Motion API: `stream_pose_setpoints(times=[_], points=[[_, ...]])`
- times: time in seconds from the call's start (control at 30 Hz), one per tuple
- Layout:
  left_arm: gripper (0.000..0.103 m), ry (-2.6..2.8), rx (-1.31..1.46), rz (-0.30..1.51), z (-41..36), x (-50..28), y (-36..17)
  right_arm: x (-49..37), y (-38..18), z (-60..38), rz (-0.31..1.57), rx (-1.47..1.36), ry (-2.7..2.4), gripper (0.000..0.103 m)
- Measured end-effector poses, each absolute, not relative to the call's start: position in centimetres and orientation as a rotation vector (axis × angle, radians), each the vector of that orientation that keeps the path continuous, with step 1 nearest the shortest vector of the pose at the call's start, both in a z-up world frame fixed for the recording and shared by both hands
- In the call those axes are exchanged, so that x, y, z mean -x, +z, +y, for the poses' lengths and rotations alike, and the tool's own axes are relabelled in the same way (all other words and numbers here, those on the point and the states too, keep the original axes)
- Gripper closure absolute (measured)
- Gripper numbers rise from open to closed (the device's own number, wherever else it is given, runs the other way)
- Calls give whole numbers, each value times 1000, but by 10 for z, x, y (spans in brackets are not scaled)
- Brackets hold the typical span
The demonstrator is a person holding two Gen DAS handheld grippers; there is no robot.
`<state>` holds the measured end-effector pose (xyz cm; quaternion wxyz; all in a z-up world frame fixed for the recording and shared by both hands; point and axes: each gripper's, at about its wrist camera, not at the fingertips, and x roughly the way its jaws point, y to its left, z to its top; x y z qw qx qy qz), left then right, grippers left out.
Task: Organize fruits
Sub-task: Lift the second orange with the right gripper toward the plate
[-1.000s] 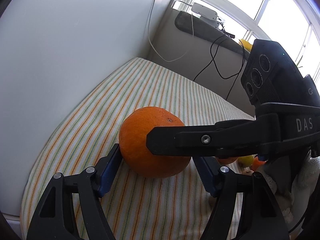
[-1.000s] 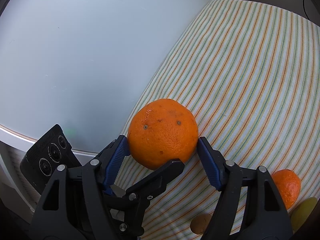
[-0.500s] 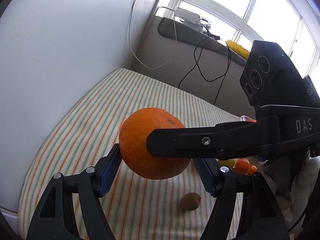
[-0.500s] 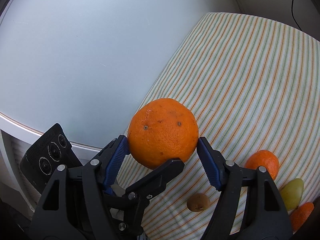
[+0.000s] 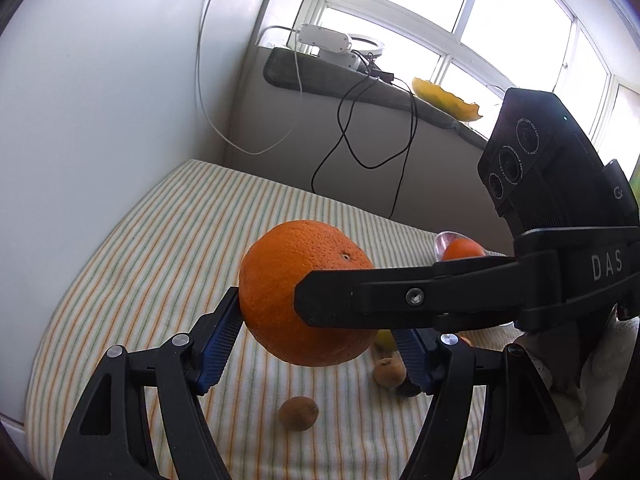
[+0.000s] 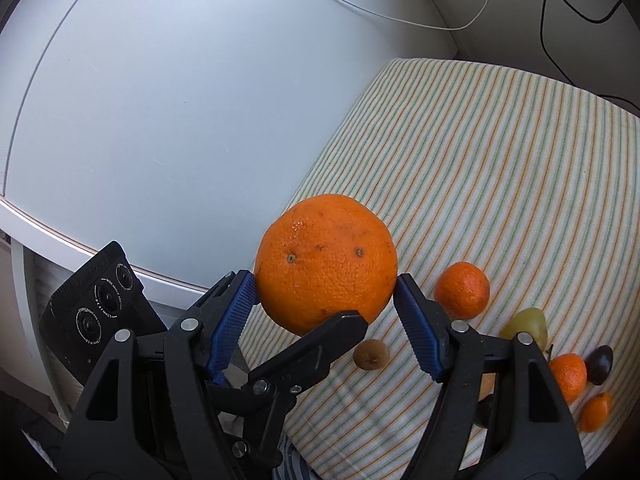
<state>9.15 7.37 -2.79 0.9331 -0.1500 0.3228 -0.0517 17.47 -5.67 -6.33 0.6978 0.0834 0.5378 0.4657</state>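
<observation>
Between both your claws sits one large orange (image 6: 326, 262): your right gripper (image 6: 325, 306) clamps its sides with blue pads, and your left gripper (image 5: 316, 330) clamps it crosswise. It hangs clear above the striped cloth (image 6: 500, 168). Below lie a mandarin (image 6: 462, 290), a brown kiwi (image 6: 371, 354) and a green pear (image 6: 528, 324). If your hands drift apart or twist unevenly, I judge one pair of pads could slip and the round fruit roll out onto the pile.

The orange (image 5: 304, 292) has dimpled, slightly glossy peel; the striped cloth (image 5: 168, 248) looks matt and woven.
</observation>
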Motion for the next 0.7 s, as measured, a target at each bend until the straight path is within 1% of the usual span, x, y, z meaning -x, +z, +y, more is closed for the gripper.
stream_pose_setpoints(times=[0.7], points=[[32, -249, 243, 662, -14, -115, -17, -176, -49, -159, 1139, -270, 922, 29]])
